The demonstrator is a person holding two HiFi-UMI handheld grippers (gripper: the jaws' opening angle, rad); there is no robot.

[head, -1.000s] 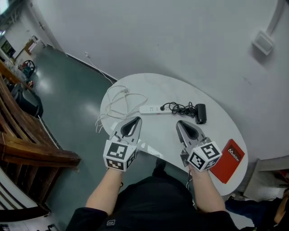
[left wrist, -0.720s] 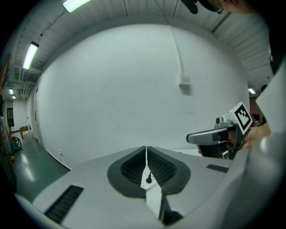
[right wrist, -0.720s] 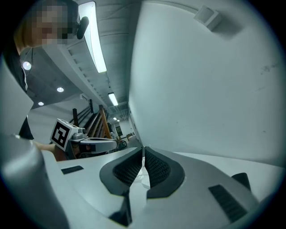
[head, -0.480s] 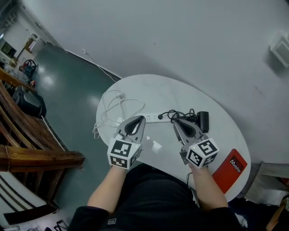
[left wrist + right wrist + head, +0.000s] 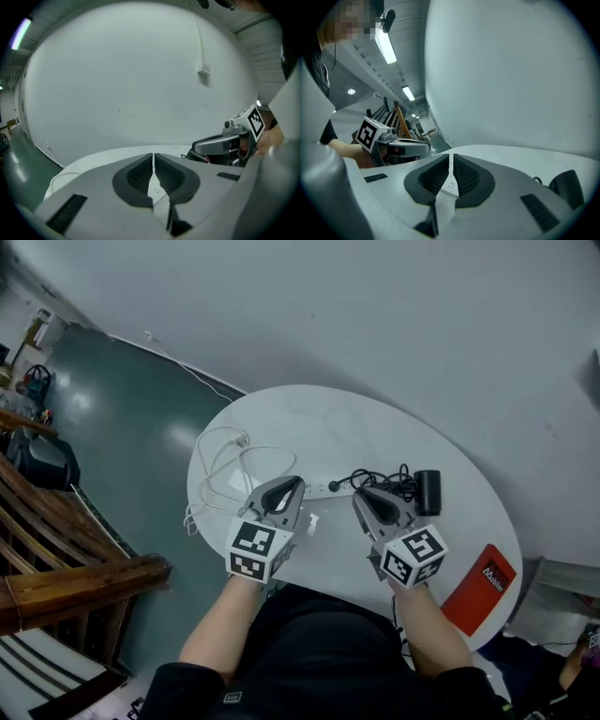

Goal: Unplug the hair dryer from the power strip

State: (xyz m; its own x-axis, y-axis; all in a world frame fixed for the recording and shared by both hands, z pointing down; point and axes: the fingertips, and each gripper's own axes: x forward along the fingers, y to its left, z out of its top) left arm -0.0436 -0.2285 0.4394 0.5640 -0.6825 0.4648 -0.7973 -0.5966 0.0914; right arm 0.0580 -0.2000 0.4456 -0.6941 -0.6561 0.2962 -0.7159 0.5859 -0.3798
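Observation:
A white power strip (image 5: 319, 488) lies mid-table with a black plug (image 5: 334, 486) in it. The plug's black cable (image 5: 384, 482) runs in a tangle to the black hair dryer (image 5: 428, 491) at the right. My left gripper (image 5: 293, 486) hovers at the strip's left end, shut and empty. My right gripper (image 5: 359, 495) sits just right of the plug over the cable, also shut and empty. In the left gripper view the jaws (image 5: 153, 155) meet, with the right gripper (image 5: 220, 145) beside them. In the right gripper view the jaws (image 5: 450, 157) meet too, and the dryer (image 5: 567, 187) shows at right.
The round white table (image 5: 309, 427) stands by a white wall. The strip's white cord (image 5: 230, 470) loops over the table's left part and hangs off the edge. A red box (image 5: 478, 587) lies at the near right. Wooden furniture (image 5: 56, 559) stands on the floor at left.
Both grippers have moved forward and down over the table, closing in on the power strip and plug. Their jaws stayed shut.

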